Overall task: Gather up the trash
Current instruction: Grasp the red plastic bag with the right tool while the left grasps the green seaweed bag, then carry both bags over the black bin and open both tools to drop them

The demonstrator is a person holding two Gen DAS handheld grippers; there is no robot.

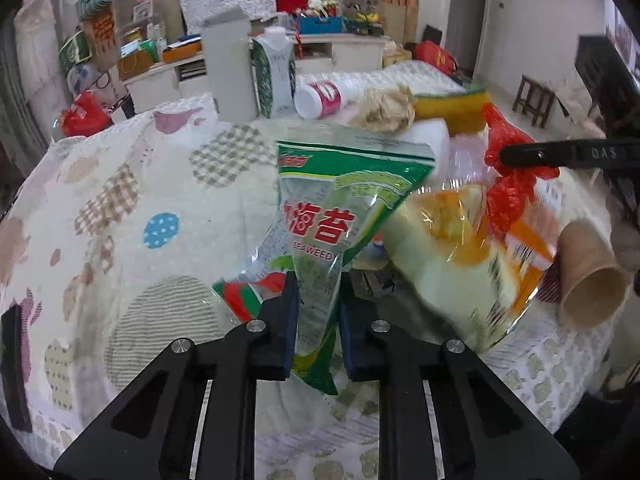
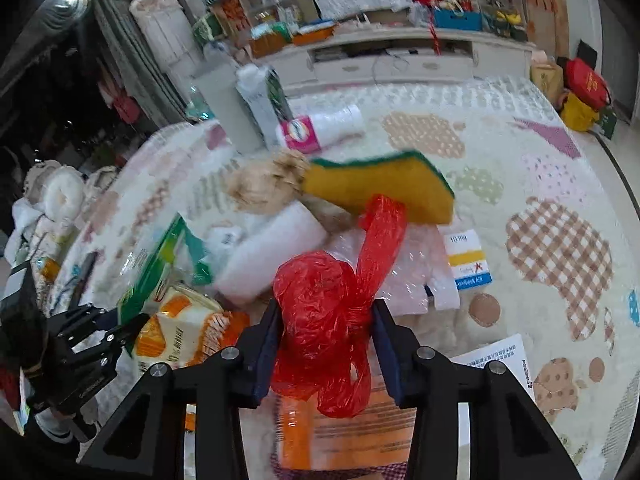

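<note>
Behind the left claw [image 1: 318,320] clamping a seaweed packet [image 1: 332,216] and right claw [image 2: 326,344] clamping a red bag [image 2: 320,304] lies a sponge [image 2: 380,188].

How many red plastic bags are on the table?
1: the red plastic bag, crumpled between the right gripper's fingers, in front of the yellow sponge. Others may hide under the wrappers.

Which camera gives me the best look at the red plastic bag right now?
The right wrist view: the red plastic bag fills the centre, bunched between the right hand-held gripper pads. The left wrist view shows only part of it at the right, behind one black finger and the clear wrappers.
</note>
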